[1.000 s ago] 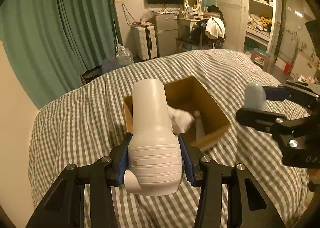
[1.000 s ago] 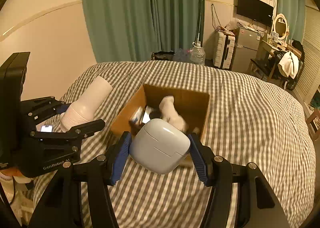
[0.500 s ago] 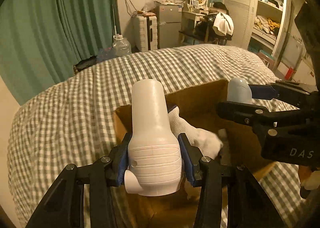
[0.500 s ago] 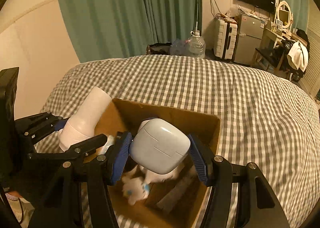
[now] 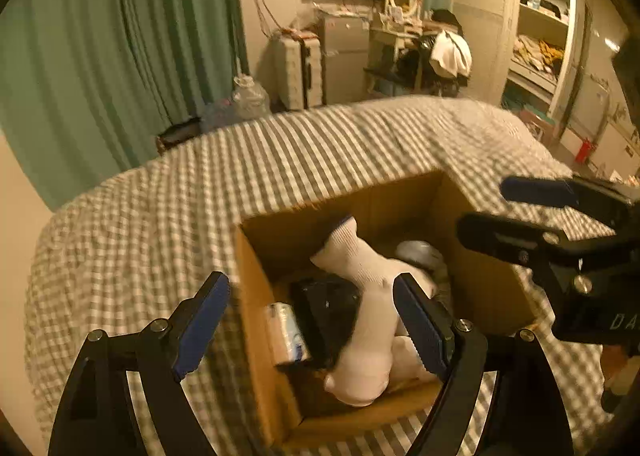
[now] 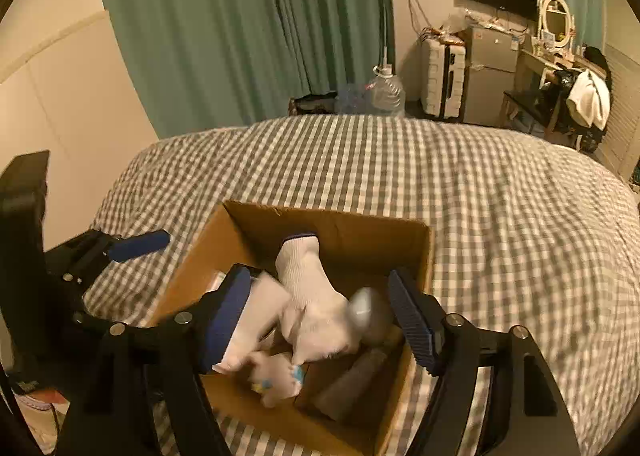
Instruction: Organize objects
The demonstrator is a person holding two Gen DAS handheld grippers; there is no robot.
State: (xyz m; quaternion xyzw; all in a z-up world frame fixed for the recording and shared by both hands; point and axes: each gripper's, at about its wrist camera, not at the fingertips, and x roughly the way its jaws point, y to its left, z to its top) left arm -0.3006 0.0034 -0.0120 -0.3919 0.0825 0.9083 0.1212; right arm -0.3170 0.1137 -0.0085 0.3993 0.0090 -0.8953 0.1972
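Far left, the checked bed (image 5: 140, 216) carries everything; green curtain (image 5: 100, 36) behind. My left hand-held gripper (image 5: 312, 316) hangs over the near-left corner of the cardboard box (image 5: 260, 316), jaws just been opening, now wide apart w/ nothing between them. Its left pad sits outside the box wall, right pad over the inside.

In the box, left to right: a small labelled pack (image 5: 286, 330) against the left wall, a black item (image 5: 324, 308) next to it, then the white sock (image 5: 360, 260) draped across the middle. The white bottle (image 5: 366, 360) I was carrying lies below the sock, nose toward the near wall. In the right wrist view it shows blurred, so I judge it's not settled. The pale earbud case (image 6: 366, 310) sits right of the sock, also blurred, prob. mid-tumble.

My right hand-held gripper (image 6: 320, 320) is over the box centre, jaws just been opening too, apart & empty.

Risks from here, imo:
- Left pad straddles the box wall; pulling back low could snag the rim & drag or tip the box, since it sits on soft bedding.
- Bottle is round & resting on soft stuff, so it could roll and shove the small toy (image 6: 276, 380) or the case around.
- Both hand-held grippers are close together over one box; lifting out at once could knock them into each other.
- Sock cuff stands high & could catch a pad.
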